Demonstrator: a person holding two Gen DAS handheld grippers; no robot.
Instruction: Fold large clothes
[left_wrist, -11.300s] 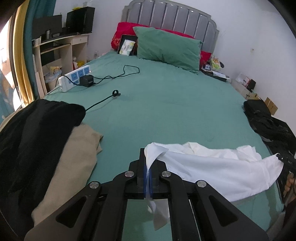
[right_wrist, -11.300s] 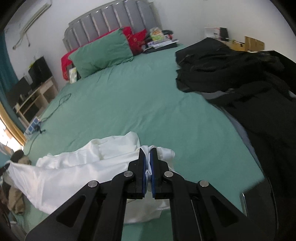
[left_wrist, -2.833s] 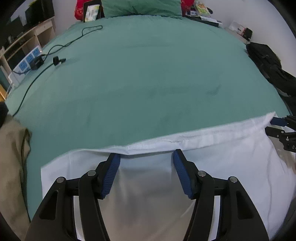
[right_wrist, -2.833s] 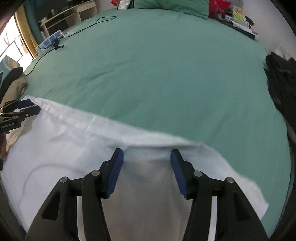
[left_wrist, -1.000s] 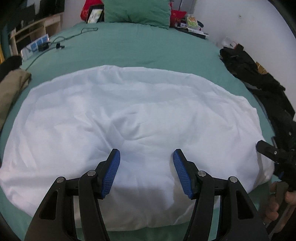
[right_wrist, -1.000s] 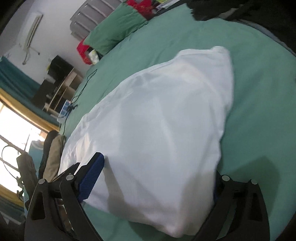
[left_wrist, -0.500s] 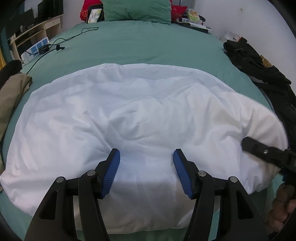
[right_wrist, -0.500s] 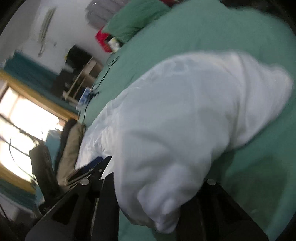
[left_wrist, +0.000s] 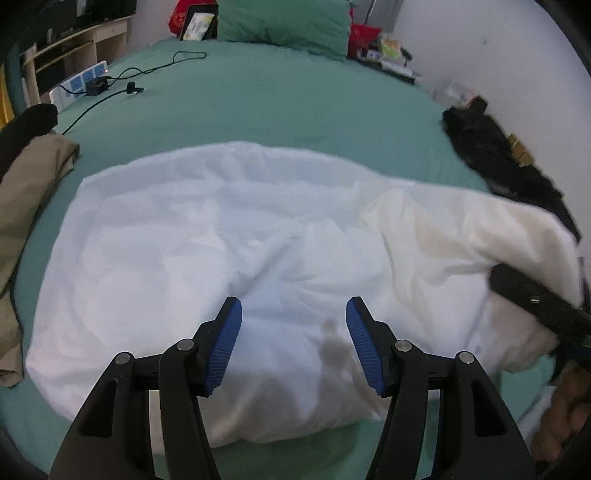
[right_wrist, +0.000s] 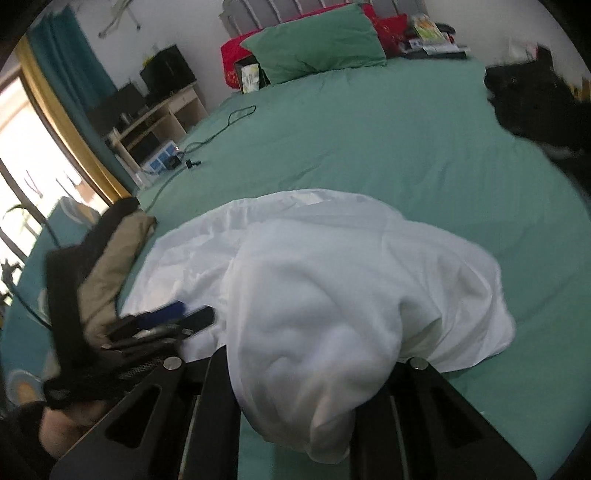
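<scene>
Two views apply. Left wrist view: your left gripper (left_wrist: 293, 345) hangs over the white garment (left_wrist: 221, 240) spread on the green bed (left_wrist: 295, 110), jaws wide apart, gripping nothing. Right wrist view: your right gripper (right_wrist: 295, 373) has just been closing and now clamps a bunched fold of the garment, lifted clear of the bed.

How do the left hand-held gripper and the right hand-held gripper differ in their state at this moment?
The left hand-held gripper stands open and holds nothing; the right hand-held gripper, whose jaws have just been closing, is shut on the white garment. The left hangs over flat cloth; the right carries a raised fold. Both are above the green bed.
</scene>
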